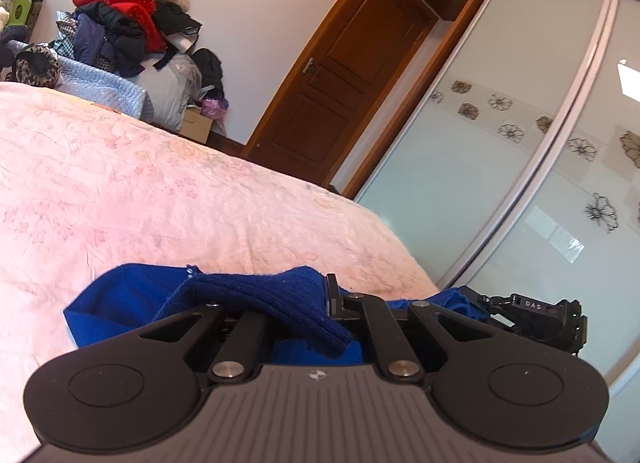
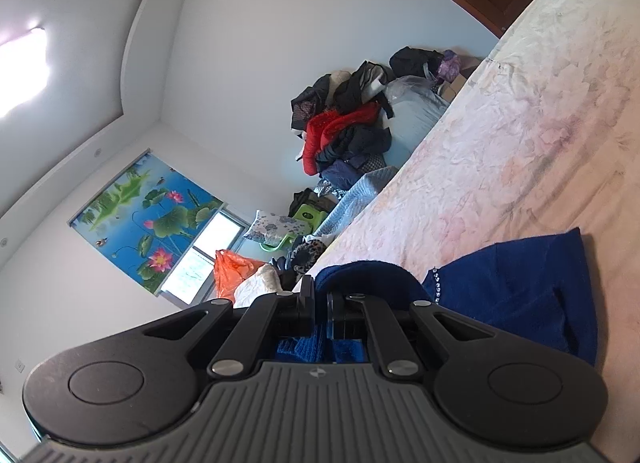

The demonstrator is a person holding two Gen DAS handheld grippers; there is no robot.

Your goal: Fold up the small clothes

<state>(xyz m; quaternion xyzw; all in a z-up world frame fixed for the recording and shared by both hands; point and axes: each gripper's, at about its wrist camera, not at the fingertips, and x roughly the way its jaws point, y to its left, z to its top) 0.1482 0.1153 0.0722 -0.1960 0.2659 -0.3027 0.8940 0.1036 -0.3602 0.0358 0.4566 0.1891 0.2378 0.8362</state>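
The left gripper [image 1: 316, 305] pinches a fold of the dark blue knitted garment [image 1: 256, 299] at lower centre. The right gripper [image 2: 319, 309] fingers, pressed nearly together, clamp its edge; the rest lies on the pink floral bed cover [image 2: 540, 135] at lower right.

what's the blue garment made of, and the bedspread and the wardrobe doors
Blue garment: looks like knitted wool or acrylic, matte and fuzzy, with visible ribbing and small beads by one edge.
Bedspread: seems woven cotton or a blend, pale pink floral print, matte and lightly creased.
Wardrobe doors: probably frosted glass or acrylic panels, semi-glossy with window reflections, in pale metal-looking frames.
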